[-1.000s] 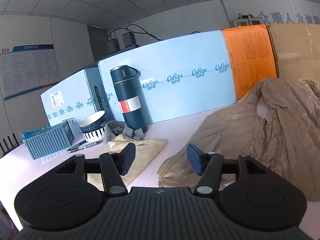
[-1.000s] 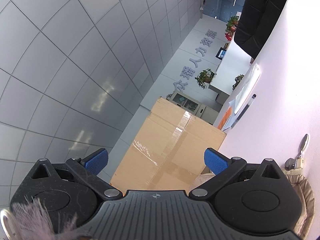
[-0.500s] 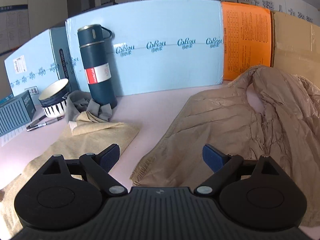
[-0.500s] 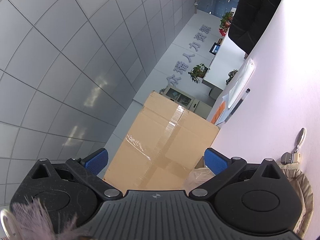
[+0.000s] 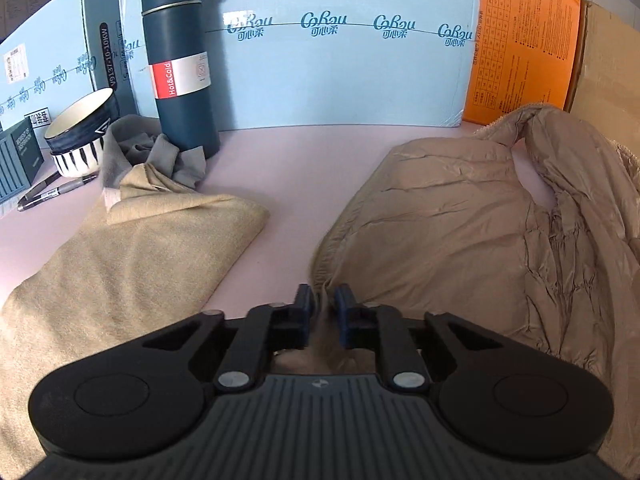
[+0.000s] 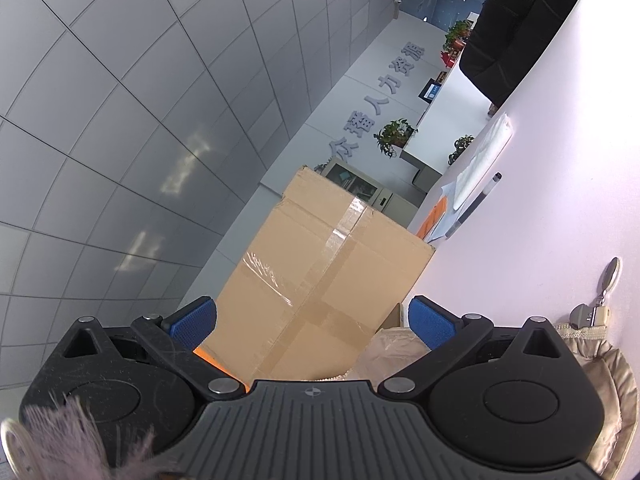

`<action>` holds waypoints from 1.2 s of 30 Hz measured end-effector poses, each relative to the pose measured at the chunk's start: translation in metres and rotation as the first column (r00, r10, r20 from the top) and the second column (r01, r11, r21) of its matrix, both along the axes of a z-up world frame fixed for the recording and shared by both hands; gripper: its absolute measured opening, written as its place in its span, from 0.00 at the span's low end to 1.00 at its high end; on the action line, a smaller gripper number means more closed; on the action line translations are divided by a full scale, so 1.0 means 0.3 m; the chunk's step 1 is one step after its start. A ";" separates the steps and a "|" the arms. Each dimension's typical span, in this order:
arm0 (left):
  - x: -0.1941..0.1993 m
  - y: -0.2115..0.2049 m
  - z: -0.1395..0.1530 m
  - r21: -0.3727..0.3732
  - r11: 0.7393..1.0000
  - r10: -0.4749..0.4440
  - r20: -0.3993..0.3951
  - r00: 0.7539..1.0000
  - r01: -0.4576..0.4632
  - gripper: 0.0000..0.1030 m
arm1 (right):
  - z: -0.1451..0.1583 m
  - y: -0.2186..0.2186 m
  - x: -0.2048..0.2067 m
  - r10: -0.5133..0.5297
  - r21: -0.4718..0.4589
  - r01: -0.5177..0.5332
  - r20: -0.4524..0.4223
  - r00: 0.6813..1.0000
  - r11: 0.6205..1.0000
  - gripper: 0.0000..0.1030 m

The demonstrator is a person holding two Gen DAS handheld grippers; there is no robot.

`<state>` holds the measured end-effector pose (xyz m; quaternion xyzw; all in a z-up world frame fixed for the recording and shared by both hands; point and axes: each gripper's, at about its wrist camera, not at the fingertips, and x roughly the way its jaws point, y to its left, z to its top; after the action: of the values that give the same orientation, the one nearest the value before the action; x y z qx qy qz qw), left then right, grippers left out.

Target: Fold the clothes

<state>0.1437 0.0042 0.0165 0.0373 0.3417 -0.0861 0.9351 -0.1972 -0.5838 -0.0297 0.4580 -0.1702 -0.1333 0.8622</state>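
Note:
A beige puffer jacket (image 5: 480,216) lies crumpled on the pink table (image 5: 288,160), right of centre in the left wrist view. My left gripper (image 5: 322,300) is shut on the jacket's elastic hem at its near left corner. A folded tan cloth (image 5: 120,264) lies to the left of it. My right gripper (image 6: 312,316) is open and empty, tilted up toward the ceiling, above the jacket's zipper end (image 6: 592,356); a zipper pull (image 6: 608,276) lies on the table.
A dark blue thermos (image 5: 180,60), a striped bowl (image 5: 82,136), a grey cloth (image 5: 160,156) and a pen (image 5: 56,192) stand at the back left. Light blue boxes (image 5: 340,60), an orange box (image 5: 520,44) and a cardboard box (image 6: 320,280) line the back edge.
My left gripper dropped down and forward to the jacket's hem and closed on it; it was open before. The right gripper has barely moved and stays open.

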 end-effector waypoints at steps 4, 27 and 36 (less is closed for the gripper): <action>-0.058 0.035 0.007 0.013 1.000 -0.001 0.010 1.000 0.001 0.03 | 0.004 -0.009 0.022 -0.024 -0.153 0.015 -0.062 0.998 0.988 1.00; -0.157 0.121 0.012 -0.045 0.999 0.019 0.006 1.000 -0.018 0.03 | -0.089 -0.030 0.023 -0.031 -0.022 0.031 0.023 0.999 0.999 1.00; -0.373 0.222 0.011 -0.019 0.999 0.052 0.031 0.998 -0.051 0.04 | -0.098 -0.036 -0.003 -0.030 -0.024 0.030 0.024 0.999 0.999 1.00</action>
<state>0.0319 0.0707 0.0199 0.0214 0.3272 -0.0644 0.9425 -0.1981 -0.5947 -0.0591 0.4467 -0.1889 -0.1387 0.8635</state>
